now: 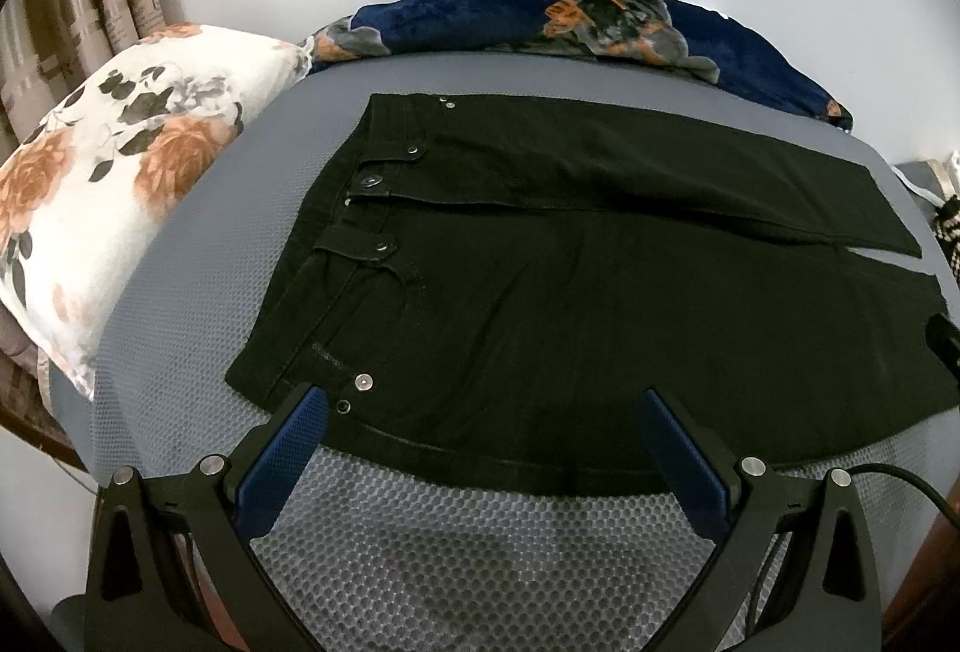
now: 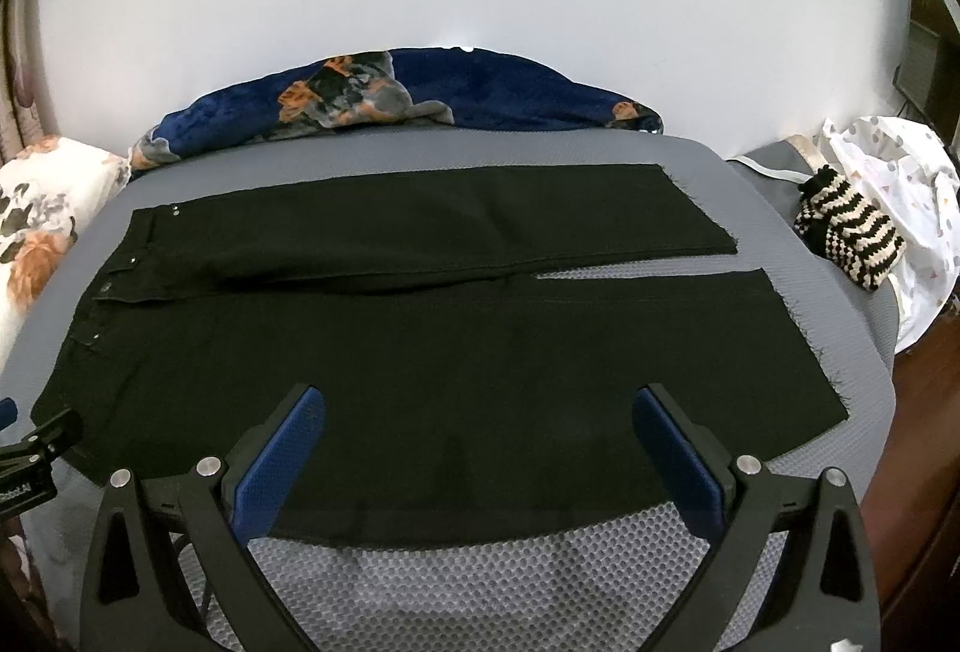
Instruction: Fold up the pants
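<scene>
Nearest, the left gripper (image 1: 483, 403) hangs wide open with nothing between its blue pads, just over the near edge of the black pants (image 1: 600, 304) by the waistband. The right gripper (image 2: 480, 400) is equally spread and empty above the near leg. The pants lie flat on the grey mesh bed (image 2: 510, 574), waist to the left. Beyond sit a floral pillow (image 1: 120, 184) and a navy blanket (image 2: 480, 93).
</scene>
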